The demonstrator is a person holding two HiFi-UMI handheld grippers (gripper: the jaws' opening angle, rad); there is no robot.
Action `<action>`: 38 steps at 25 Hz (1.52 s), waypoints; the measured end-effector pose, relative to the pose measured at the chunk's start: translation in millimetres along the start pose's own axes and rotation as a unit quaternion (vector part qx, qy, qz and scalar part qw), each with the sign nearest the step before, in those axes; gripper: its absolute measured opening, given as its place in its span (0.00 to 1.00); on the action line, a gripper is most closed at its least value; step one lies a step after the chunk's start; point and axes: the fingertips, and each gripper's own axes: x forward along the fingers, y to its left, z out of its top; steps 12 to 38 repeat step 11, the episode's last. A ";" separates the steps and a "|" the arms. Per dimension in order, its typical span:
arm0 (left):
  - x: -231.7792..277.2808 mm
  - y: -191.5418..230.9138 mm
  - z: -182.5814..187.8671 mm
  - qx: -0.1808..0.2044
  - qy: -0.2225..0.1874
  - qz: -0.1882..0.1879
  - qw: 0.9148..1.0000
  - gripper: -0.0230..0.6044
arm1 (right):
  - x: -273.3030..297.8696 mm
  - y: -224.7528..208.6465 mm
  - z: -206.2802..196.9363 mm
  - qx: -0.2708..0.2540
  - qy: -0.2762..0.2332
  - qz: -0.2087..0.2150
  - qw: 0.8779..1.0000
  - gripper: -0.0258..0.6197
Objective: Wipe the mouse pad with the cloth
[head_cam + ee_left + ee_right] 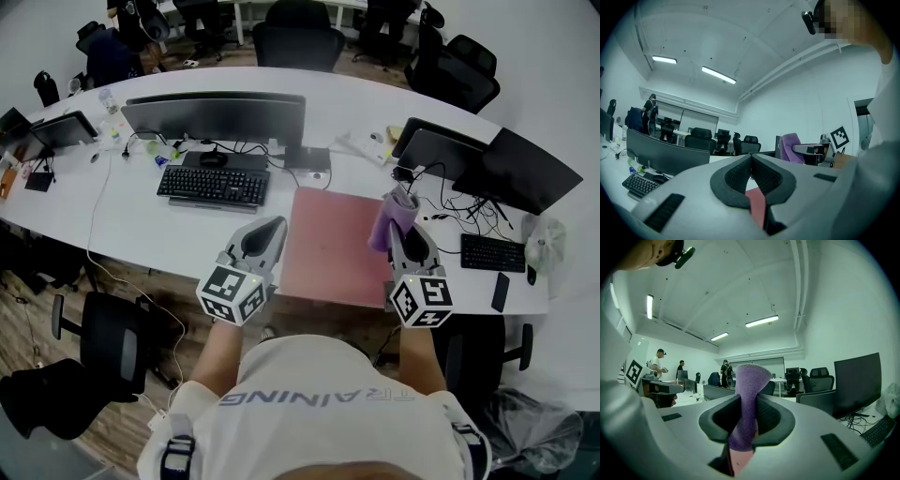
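**Holding the cloth over the pad, wipe not yet begun**

The right gripper (401, 232) has its jaws clamped on a soft purple fleecy cloth (392, 217). It pinches the cloth low down, so a thick fold stands up past the jaw tips. That free bulk is probably meant as the wiping face once the gripper tips forward. The cloth hangs over the right edge of the flat, dusty-red rectangular mouse pad (333, 248), which lies on the white curved desk (141, 225) directly in front of the person. No view shows whether the cloth touches the pad.

The left gripper (272, 227) has its jaws pressed together with nothing between them. It sits at the pad's left edge, likely to steady the pad against sliding. A black keyboard (214, 185) lies just left of the pad, clear of any stroke across it.

Grey letters on the person's white T-shirt (319, 394) seem to spell "TRAINING". The marker cubes carry only black-and-white squares. No brand is legible elsewhere.
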 end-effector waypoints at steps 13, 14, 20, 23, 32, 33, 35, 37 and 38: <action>11.4 -7.7 -4.2 -0.006 0.003 -0.002 1.000 0.09 | -0.4 -11.3 -2.1 -0.008 0.008 0.006 1.000 0.19; 11.4 -7.7 -4.2 -0.006 0.003 -0.002 1.000 0.09 | -0.4 -11.3 -2.1 -0.008 0.008 0.006 1.000 0.19; 11.4 -7.7 -4.2 -0.006 0.003 -0.002 1.000 0.09 | -0.4 -11.3 -2.1 -0.008 0.008 0.006 1.000 0.19; 11.4 -7.7 -4.2 -0.006 0.003 -0.002 1.000 0.09 | -0.4 -11.3 -2.1 -0.008 0.008 0.006 1.000 0.19; 11.4 -7.7 -4.2 -0.006 0.003 -0.002 1.000 0.09 | -0.4 -11.3 -2.1 -0.008 0.008 0.006 1.000 0.19; 11.4 -7.7 -4.2 -0.006 0.003 -0.002 1.000 0.09 | -0.4 -11.3 -2.1 -0.008 0.008 0.006 1.000 0.19; 11.4 -7.7 -4.2 -0.006 0.003 -0.002 1.000 0.09 | -0.4 -11.3 -2.1 -0.008 0.008 0.006 1.000 0.19; 11.4 -7.7 -4.2 -0.006 0.003 -0.002 1.000 0.09 | -0.4 -11.3 -2.1 -0.008 0.008 0.006 1.000 0.19; 11.4 -7.7 -4.2 -0.006 0.003 -0.002 1.000 0.09 | -0.4 -11.3 -2.1 -0.008 0.008 0.006 1.000 0.19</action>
